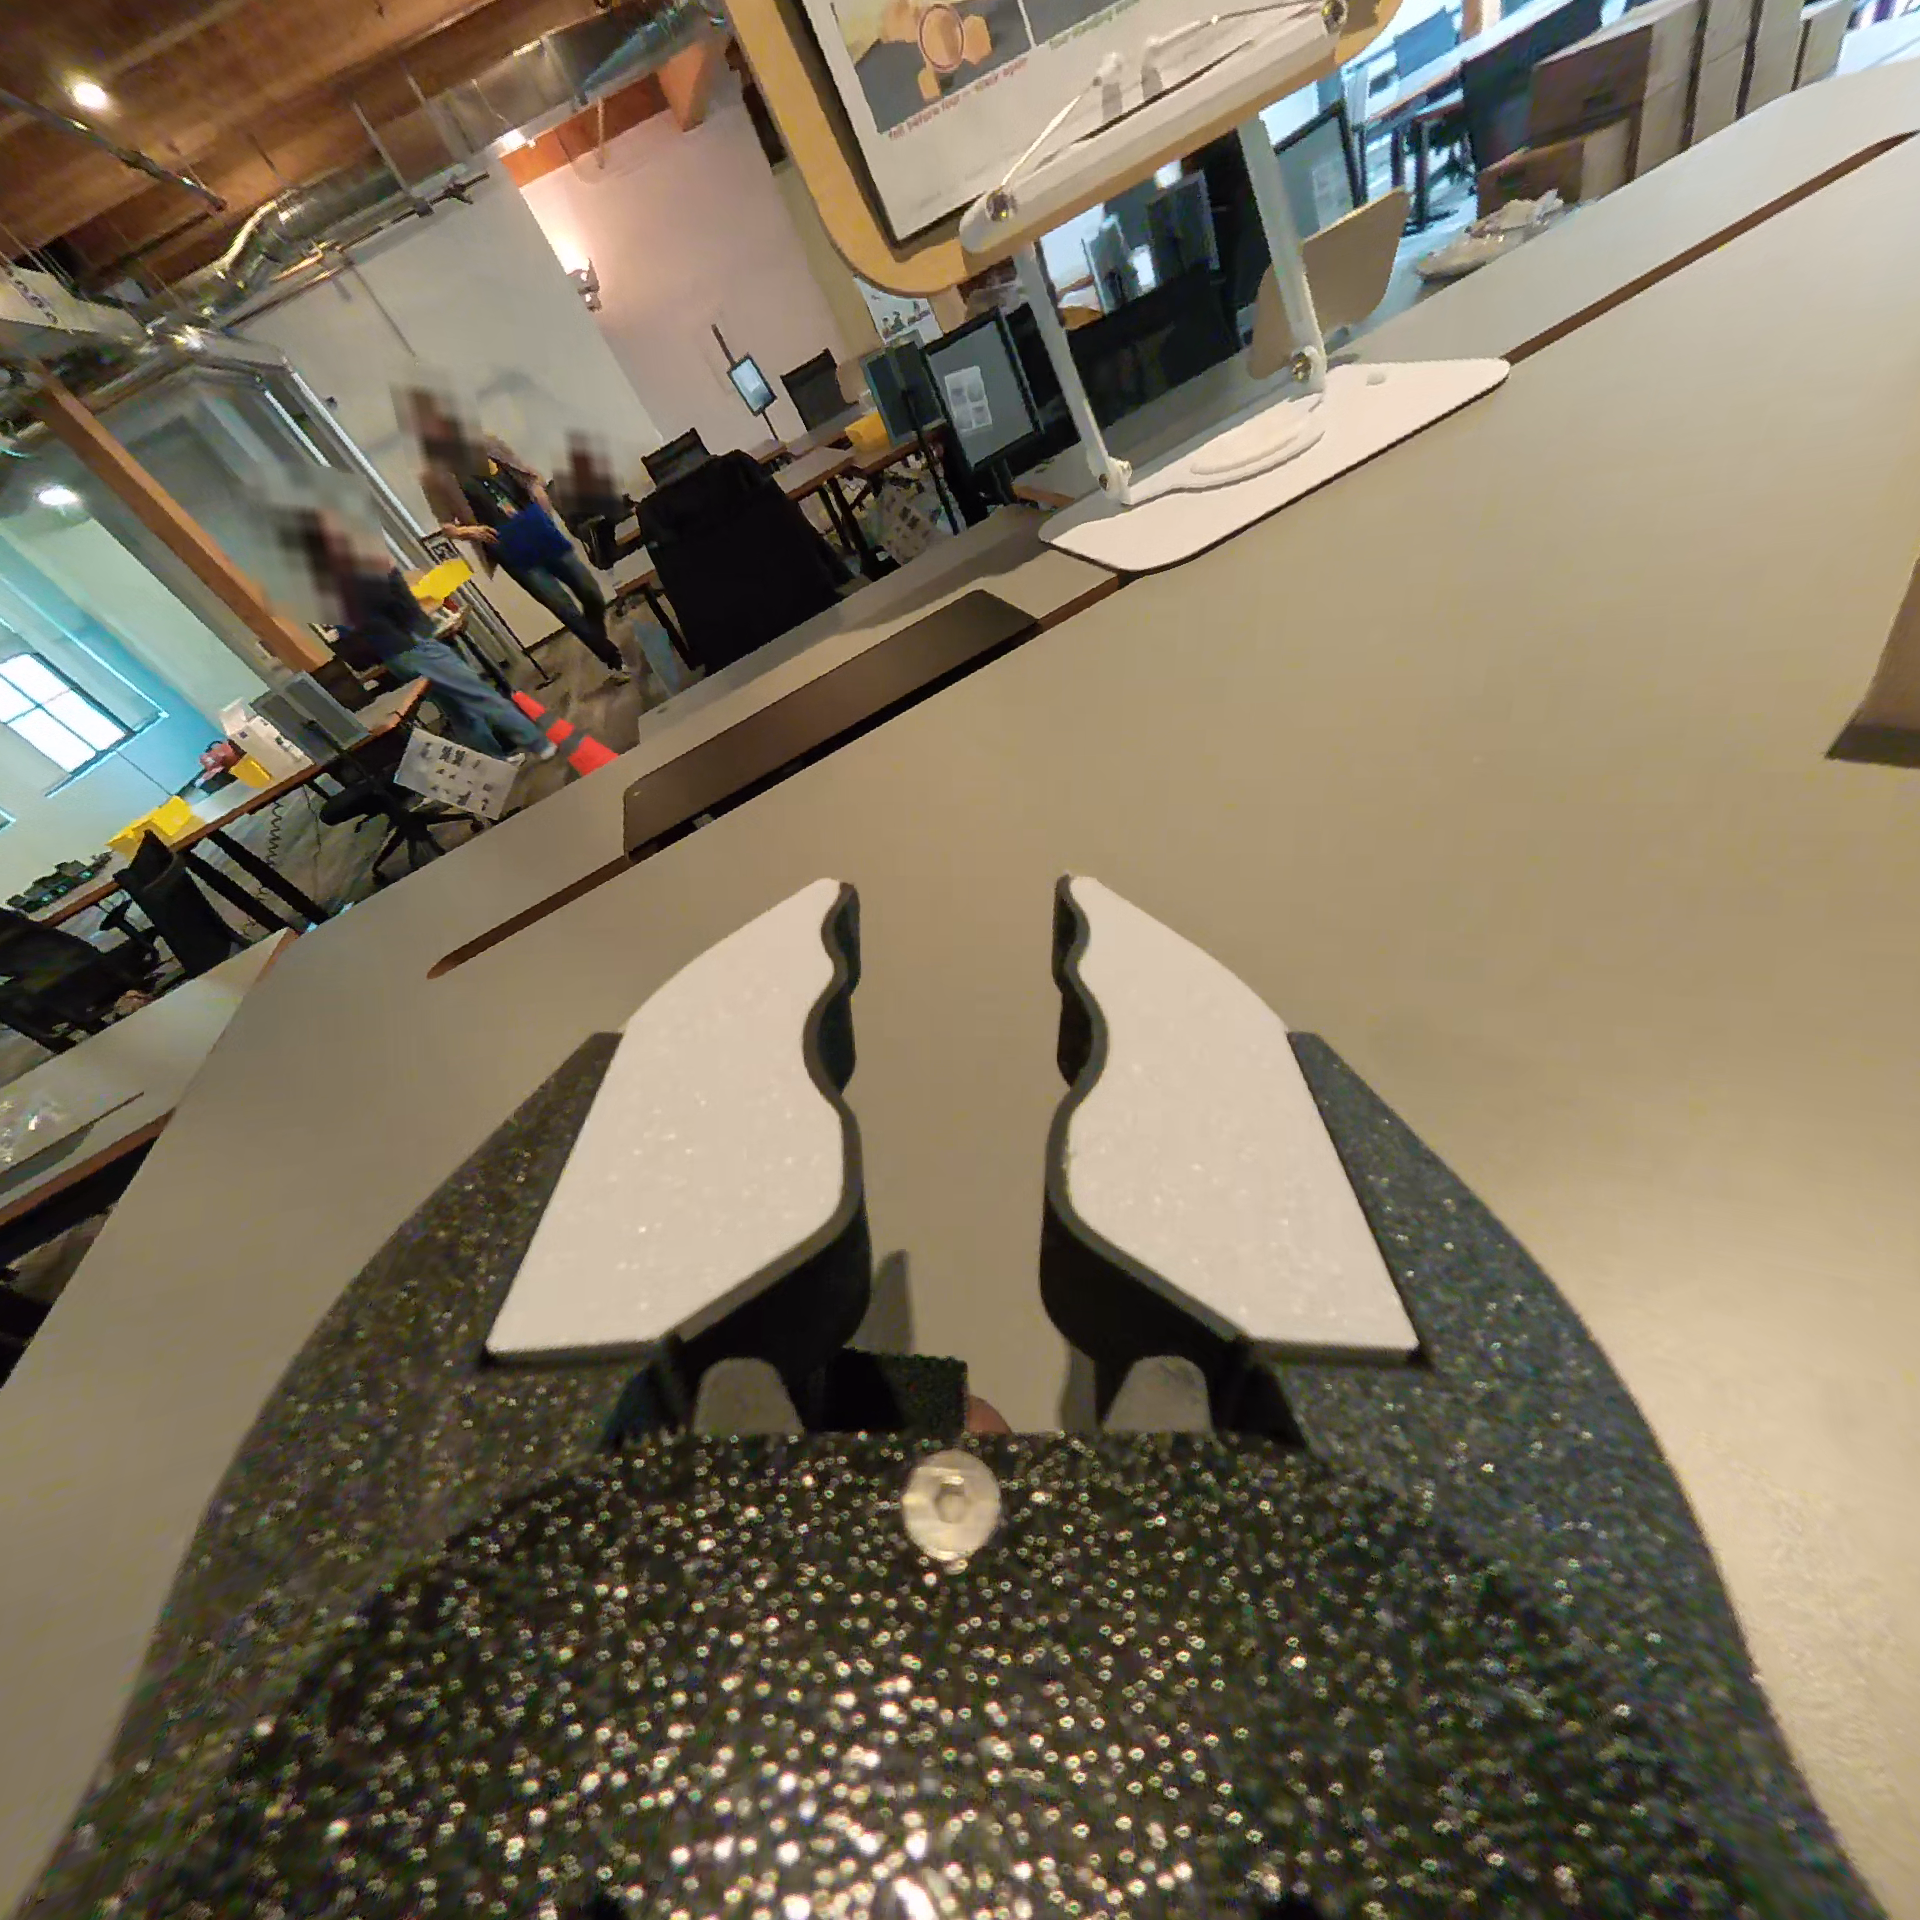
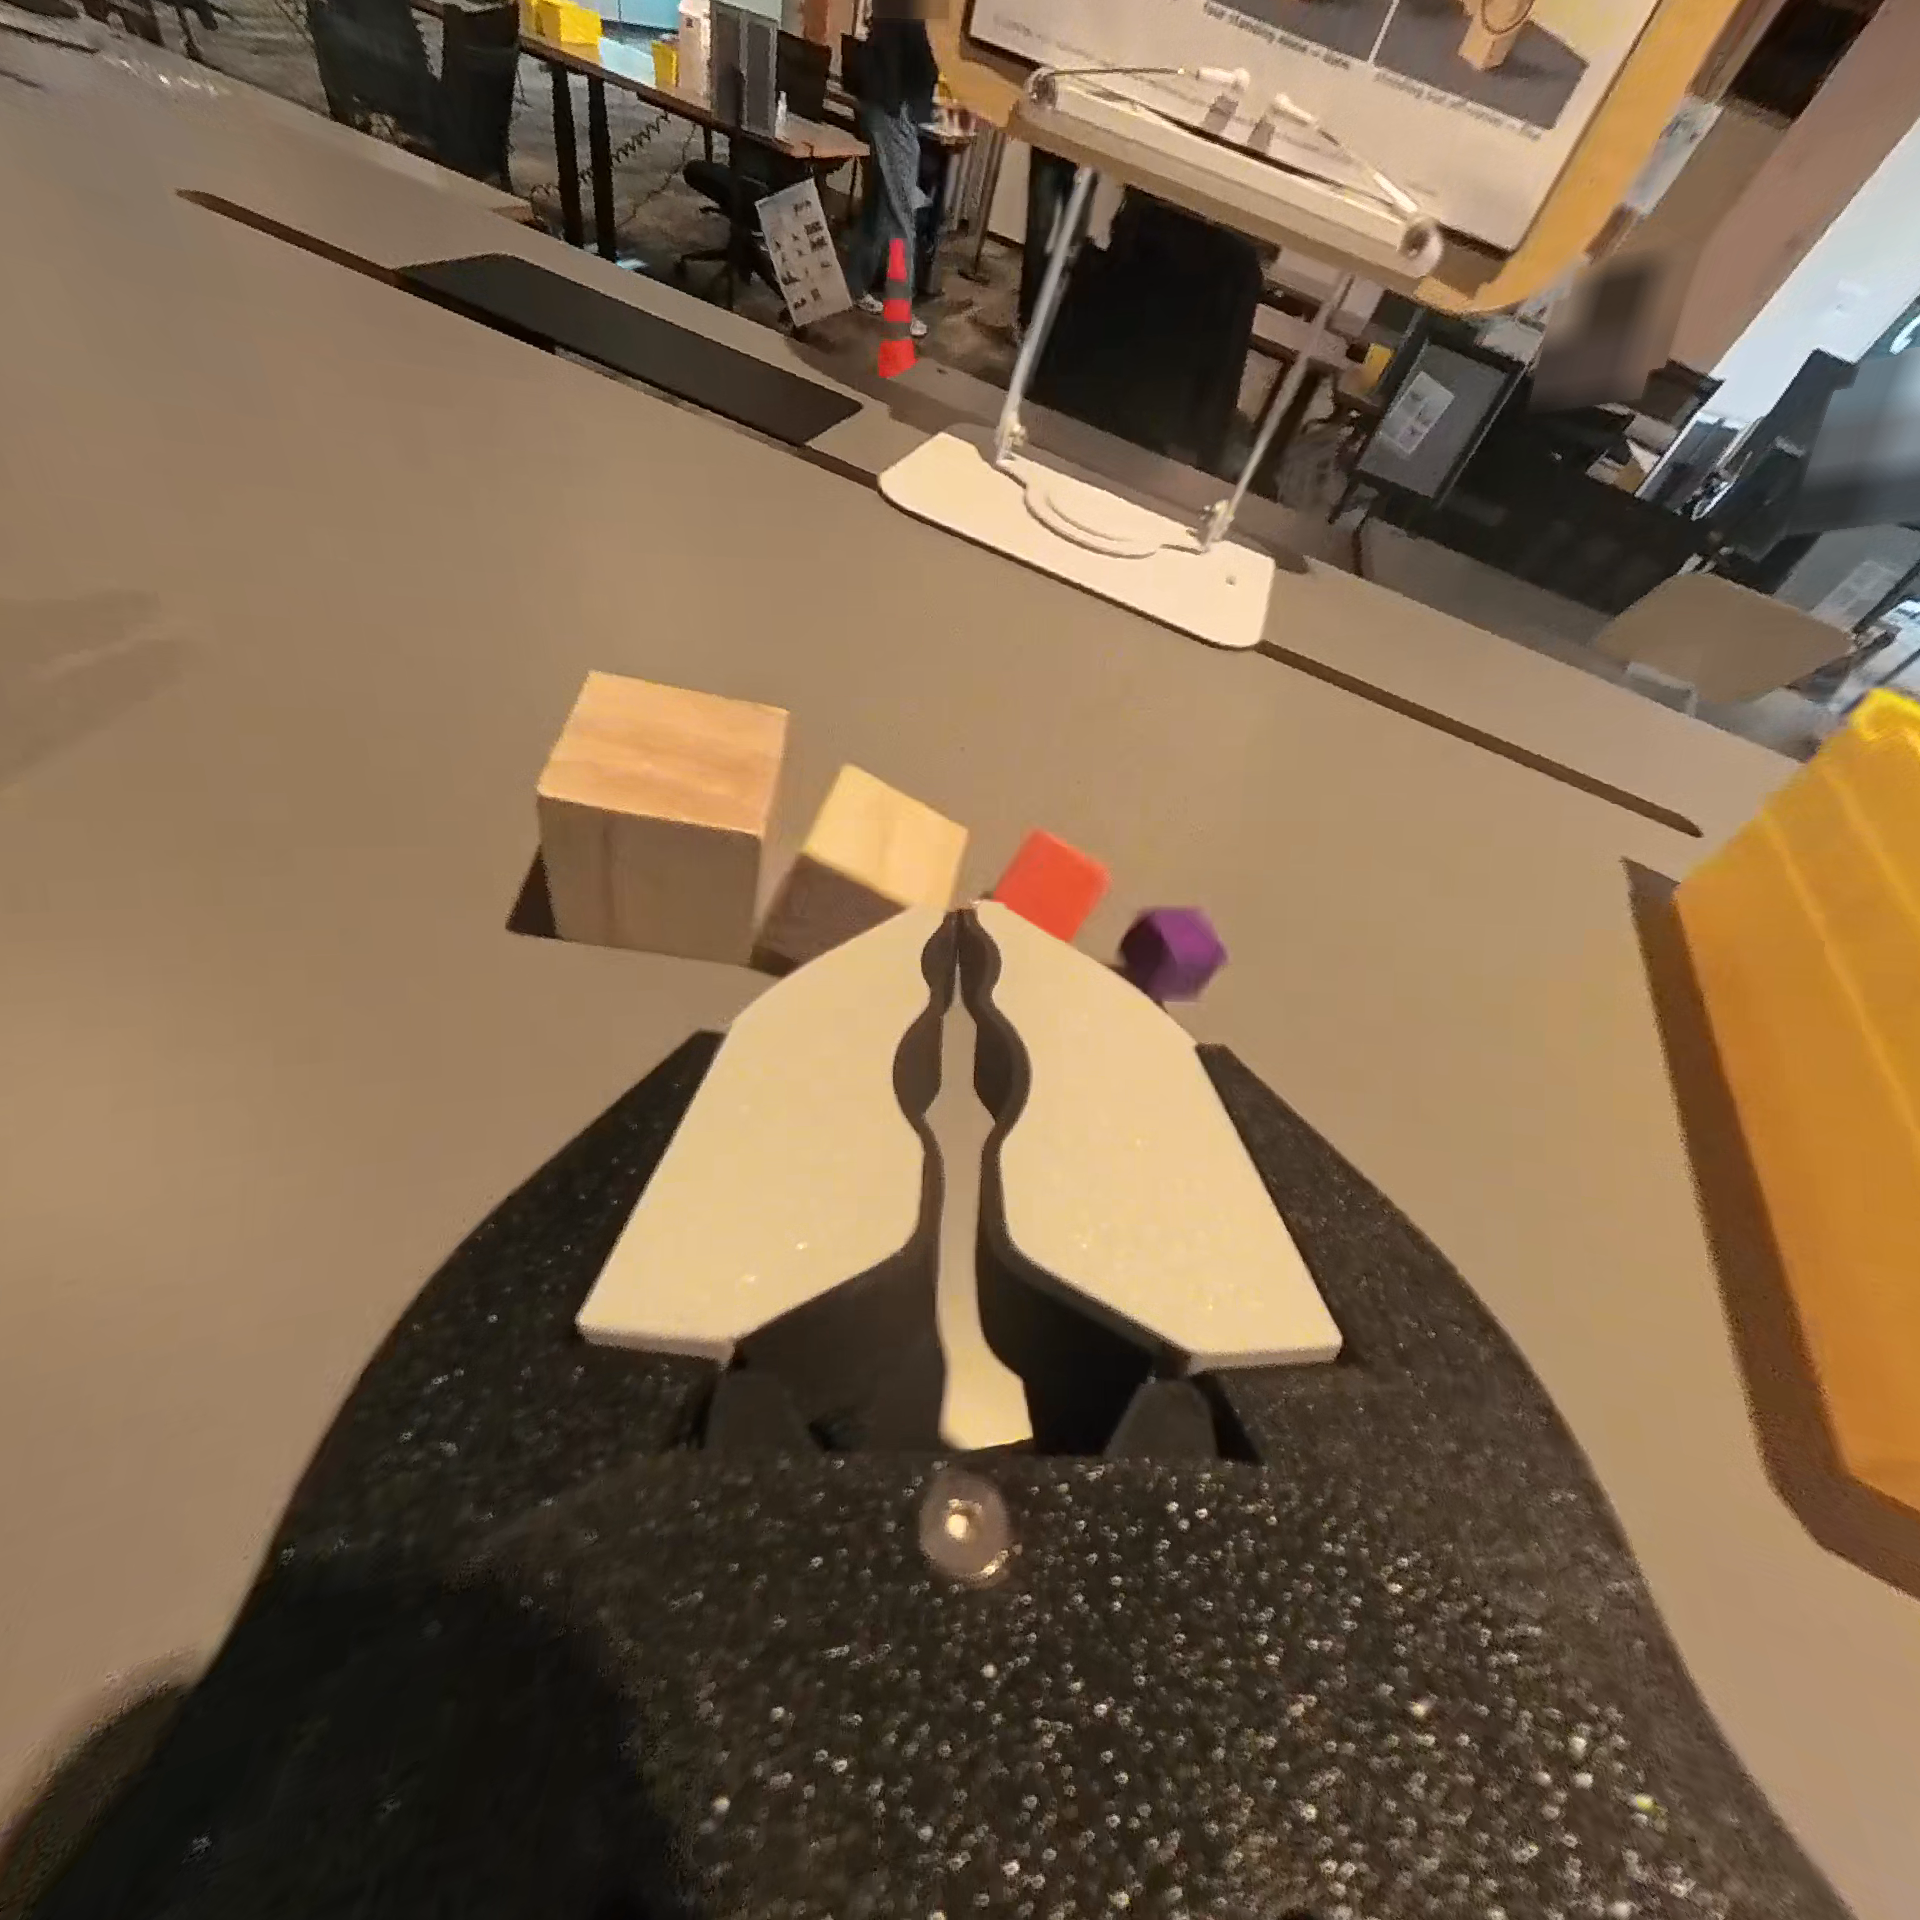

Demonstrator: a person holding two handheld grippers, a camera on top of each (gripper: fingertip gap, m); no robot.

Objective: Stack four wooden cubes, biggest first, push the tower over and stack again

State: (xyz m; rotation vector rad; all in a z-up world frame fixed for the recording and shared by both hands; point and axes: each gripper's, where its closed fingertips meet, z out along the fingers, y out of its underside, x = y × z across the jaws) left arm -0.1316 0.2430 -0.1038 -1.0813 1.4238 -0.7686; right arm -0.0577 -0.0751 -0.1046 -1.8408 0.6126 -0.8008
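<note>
My right gripper [image 2: 958, 920] was clenched empty just before four cubes scattered in a row: big [image 2: 660, 816], medium [image 2: 883, 847], red [image 2: 1049, 883], purple [image 2: 1172, 951]. My left gripper [image 1: 956, 904] hung released over bare table [image 1: 1455, 831].

An open-plan workshop office: exposed ceiling ducts [image 1: 260, 223], rows of desks [image 1: 312, 748] with office chairs [image 1: 738, 561] (people standing far off), yellow bins [image 1: 156, 826].
</note>
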